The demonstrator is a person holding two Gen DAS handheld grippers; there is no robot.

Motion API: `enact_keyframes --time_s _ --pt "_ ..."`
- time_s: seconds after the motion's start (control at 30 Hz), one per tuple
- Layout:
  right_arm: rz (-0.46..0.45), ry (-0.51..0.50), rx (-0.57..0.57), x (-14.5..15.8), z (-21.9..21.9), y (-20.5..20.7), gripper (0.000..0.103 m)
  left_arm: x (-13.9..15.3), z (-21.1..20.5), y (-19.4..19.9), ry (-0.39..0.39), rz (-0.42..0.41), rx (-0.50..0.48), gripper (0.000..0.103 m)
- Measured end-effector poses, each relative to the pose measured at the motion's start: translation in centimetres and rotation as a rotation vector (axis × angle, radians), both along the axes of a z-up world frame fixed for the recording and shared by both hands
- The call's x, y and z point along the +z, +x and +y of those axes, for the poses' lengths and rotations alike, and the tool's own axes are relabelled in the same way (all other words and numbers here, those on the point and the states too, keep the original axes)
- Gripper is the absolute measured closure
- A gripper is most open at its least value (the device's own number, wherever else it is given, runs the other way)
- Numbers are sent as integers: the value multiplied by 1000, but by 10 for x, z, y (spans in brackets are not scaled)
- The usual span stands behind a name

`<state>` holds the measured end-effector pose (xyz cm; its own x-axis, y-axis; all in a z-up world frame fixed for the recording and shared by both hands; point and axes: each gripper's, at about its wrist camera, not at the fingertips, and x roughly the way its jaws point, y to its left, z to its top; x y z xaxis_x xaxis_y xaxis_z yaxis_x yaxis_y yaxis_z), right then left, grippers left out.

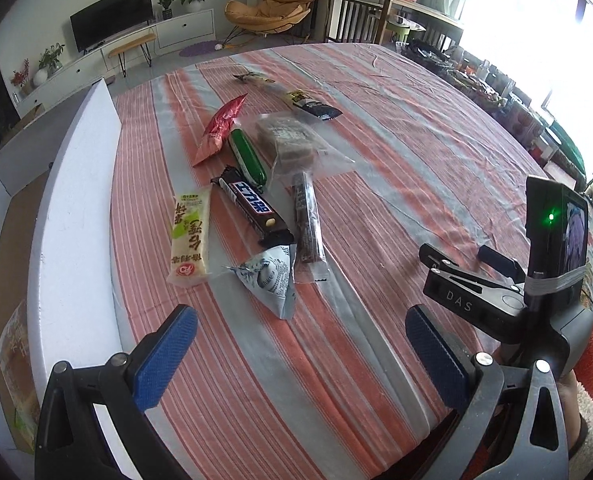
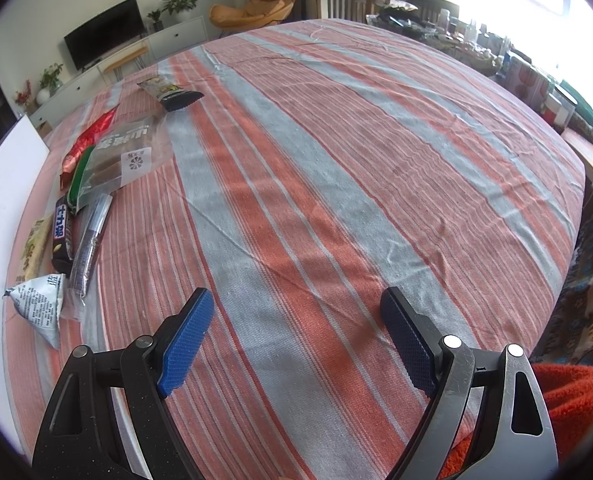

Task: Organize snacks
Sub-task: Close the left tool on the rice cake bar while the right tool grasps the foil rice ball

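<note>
Striped tablecloth (image 2: 336, 160) w/ snacks (image 1: 252, 200) piled near its left edge; left gripper (image 1: 300, 344) & right gripper (image 2: 296, 336) both spread wide, holding nothing.

Ahead of our left tongs' blue ribbed pads (image 1: 168, 354) we see a cloth with salmon-red and grey stripes (image 1: 376, 184), a cream packet with green print (image 1: 190, 236), a dark brown bar lettered white on blue (image 1: 252, 208), a glossy green stick (image 1: 248, 156) and a red foil pouch (image 1: 218, 128).
</note>
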<state>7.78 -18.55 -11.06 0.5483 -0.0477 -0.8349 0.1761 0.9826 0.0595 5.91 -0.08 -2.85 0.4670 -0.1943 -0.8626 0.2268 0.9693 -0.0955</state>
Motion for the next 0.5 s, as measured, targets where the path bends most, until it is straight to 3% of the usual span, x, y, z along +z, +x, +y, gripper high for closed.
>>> enact_keyframes --time_s 0.13,0.3,0.43,0.5 --pt "-1 5 0 1 0 0 15 25 16 24 -28 -20 19 0" --pt "-1 5 0 1 0 1 15 44 51 72 -84 4 114 0" --pt "-1 7 0 1 0 1 15 21 47 94 21 53 100 1" --pt "-1 7 0 1 0 1 15 -2 42 103 94 86 96 12"
